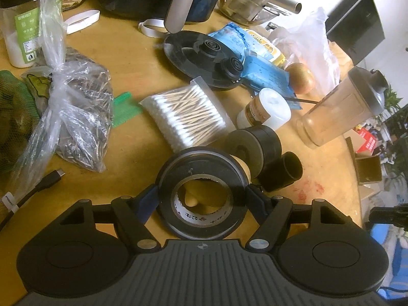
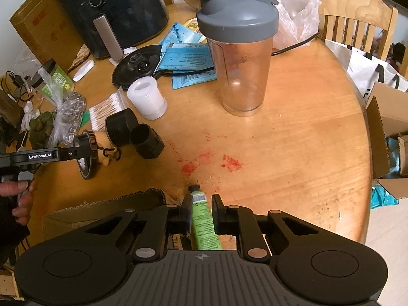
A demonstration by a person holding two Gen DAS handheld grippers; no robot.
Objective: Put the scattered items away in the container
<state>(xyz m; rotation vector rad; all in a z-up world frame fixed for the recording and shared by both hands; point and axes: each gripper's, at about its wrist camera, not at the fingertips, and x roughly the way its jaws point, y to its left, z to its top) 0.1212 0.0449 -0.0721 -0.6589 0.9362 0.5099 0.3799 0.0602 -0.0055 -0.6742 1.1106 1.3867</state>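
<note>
My left gripper (image 1: 202, 193) is shut on a black tape roll (image 1: 204, 211) and holds it above the wooden table (image 1: 132, 58); it also shows in the right wrist view (image 2: 85, 156). My right gripper (image 2: 201, 204) is shut on a green tube (image 2: 205, 221) with a black cap, above the edge of a cardboard box (image 2: 102, 209) at the table's near side. Scattered on the table: a pack of cotton swabs (image 1: 186, 114), a white jar (image 1: 267, 109), two black cylindrical parts (image 1: 270, 160), a small yellow figure (image 2: 104, 153).
A shaker bottle (image 2: 239, 51) stands mid-table. A black air fryer (image 2: 114, 10), kettle base (image 2: 137, 66), blue packets (image 2: 188, 61), plastic bags (image 1: 71, 102), an apple (image 1: 301, 77) and a green-labelled jar (image 1: 23, 30) crowd the far side. Red stains (image 2: 211, 163) mark the table.
</note>
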